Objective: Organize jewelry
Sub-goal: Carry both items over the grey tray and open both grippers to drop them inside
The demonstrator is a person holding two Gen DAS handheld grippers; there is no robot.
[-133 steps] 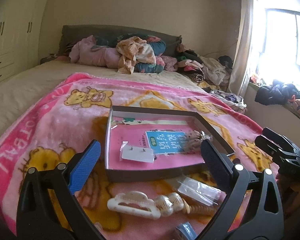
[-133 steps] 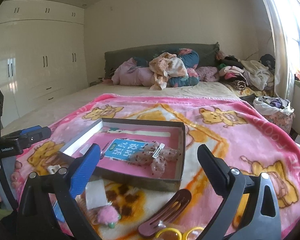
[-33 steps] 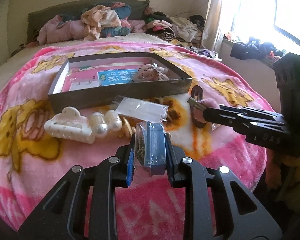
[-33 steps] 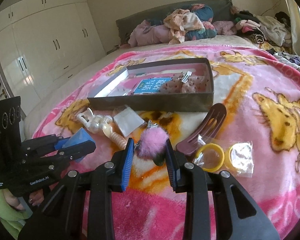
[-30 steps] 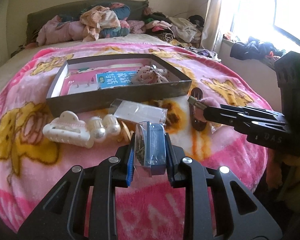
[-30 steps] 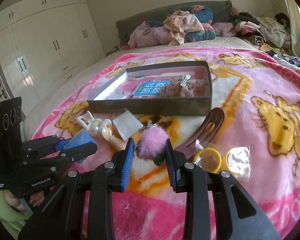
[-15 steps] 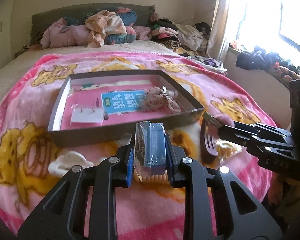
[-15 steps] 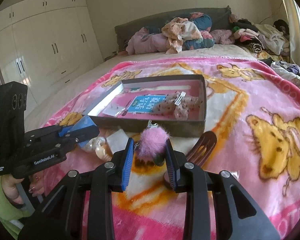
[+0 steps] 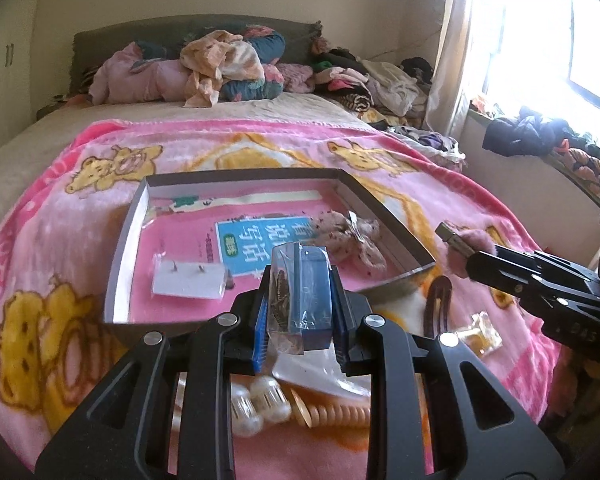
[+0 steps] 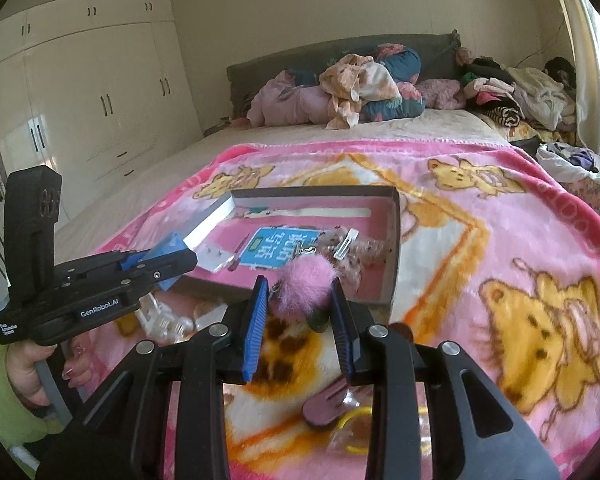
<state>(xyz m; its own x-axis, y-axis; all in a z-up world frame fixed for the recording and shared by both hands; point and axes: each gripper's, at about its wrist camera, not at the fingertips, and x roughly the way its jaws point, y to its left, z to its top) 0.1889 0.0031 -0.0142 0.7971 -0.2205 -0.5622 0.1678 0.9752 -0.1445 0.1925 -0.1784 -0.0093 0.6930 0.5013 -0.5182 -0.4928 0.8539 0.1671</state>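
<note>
The left gripper (image 9: 301, 312) is clenched on a small blue packet (image 9: 304, 296) in clear wrap, held above the near edge of the open box (image 9: 124, 240) on the pink blanket (image 9: 52, 240). The right gripper (image 10: 300, 320) grips a pink pompom (image 10: 304, 282) near the box's front wall; its clip looks metallic, though it's blurred.

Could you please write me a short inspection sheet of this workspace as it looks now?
Surface: pink bear blanket over a bed.
Job's things: open box holding a spotted bow and earring card.
Clutter: brown hair clip, pearl clip, bagged yellow rings outside the box.
Grippers: left tongs shut on blue packet; right tongs shut on pink pompom.
Cables: nothing seen.
Surroundings: wardrobe, clothes pile.
</note>
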